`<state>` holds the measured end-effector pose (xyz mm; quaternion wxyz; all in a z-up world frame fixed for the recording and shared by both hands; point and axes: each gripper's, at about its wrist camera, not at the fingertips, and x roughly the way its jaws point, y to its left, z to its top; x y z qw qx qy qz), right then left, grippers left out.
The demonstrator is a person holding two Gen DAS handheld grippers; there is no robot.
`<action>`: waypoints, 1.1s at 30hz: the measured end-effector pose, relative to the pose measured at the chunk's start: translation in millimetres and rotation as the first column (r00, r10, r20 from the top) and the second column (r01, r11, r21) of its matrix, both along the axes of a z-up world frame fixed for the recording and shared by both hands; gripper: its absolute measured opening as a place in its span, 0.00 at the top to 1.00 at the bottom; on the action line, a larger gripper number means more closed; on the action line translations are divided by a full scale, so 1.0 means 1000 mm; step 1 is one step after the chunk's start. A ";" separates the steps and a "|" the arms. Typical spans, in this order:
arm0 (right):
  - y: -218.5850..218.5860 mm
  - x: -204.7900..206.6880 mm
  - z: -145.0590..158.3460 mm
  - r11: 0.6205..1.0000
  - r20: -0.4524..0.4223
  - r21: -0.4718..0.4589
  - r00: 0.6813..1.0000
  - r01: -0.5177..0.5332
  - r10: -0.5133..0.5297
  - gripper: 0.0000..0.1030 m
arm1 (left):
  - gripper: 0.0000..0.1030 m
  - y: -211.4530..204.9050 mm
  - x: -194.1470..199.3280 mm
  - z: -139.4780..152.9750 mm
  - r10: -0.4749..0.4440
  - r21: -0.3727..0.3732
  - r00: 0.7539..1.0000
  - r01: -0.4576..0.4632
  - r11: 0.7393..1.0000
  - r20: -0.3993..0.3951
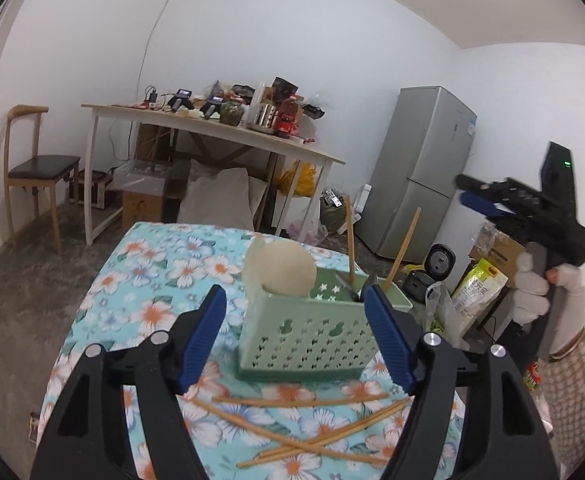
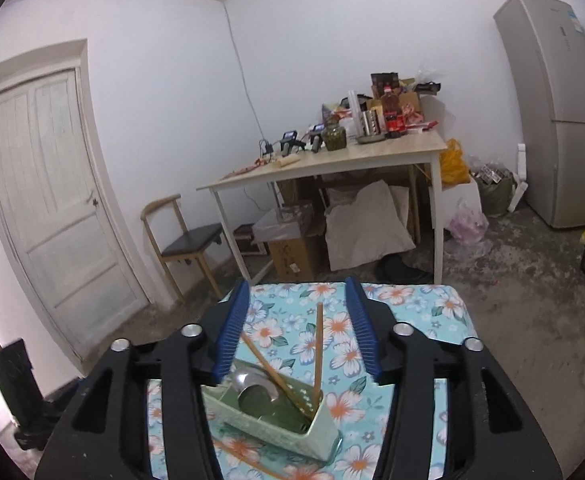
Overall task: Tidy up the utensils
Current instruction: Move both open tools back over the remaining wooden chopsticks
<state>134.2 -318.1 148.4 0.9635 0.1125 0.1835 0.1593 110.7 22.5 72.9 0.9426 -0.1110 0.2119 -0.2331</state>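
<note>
A pale green perforated basket [image 1: 308, 336] stands on the flowered tablecloth [image 1: 152, 264]. In it are a cream round ladle [image 1: 288, 270], a metal spoon [image 2: 252, 388] and two upright chopsticks [image 1: 350, 240]. Several loose chopsticks [image 1: 304, 432] lie crossed on the cloth in front of it. My left gripper [image 1: 294, 300] is open, its blue pads either side of the basket and just short of it. My right gripper [image 2: 296, 292] hovers open above the basket [image 2: 292, 428]. One standing chopstick [image 2: 318, 348] rises between its pads, untouched. From the left wrist, the right gripper [image 1: 466, 192] shows in a gloved hand [image 1: 532, 292].
Beyond the small table are a cluttered wooden table [image 2: 332, 164], a chair [image 1: 32, 168], a grey fridge [image 1: 420, 168], a door [image 2: 44, 200], and boxes and bags on the floor [image 1: 476, 292]. The tablecloth's far edge [image 2: 352, 286] lies just past the basket.
</note>
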 end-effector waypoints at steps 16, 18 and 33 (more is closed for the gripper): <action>0.033 -0.076 -0.112 0.996 -0.288 0.029 0.955 0.085 -0.074 0.09 | 0.30 0.003 -0.008 -0.049 0.027 0.046 0.979 -0.018 0.999 -0.202; 0.037 -0.078 -0.131 0.995 -0.347 0.021 0.934 0.102 -0.088 0.09 | 0.30 0.004 -0.004 -0.055 0.035 0.057 0.970 -0.022 0.998 -0.240; 0.017 -0.079 -0.222 0.983 -0.573 0.039 0.810 0.180 -0.125 0.09 | 0.30 0.004 0.007 -0.073 0.112 0.082 0.931 -0.089 0.993 -0.348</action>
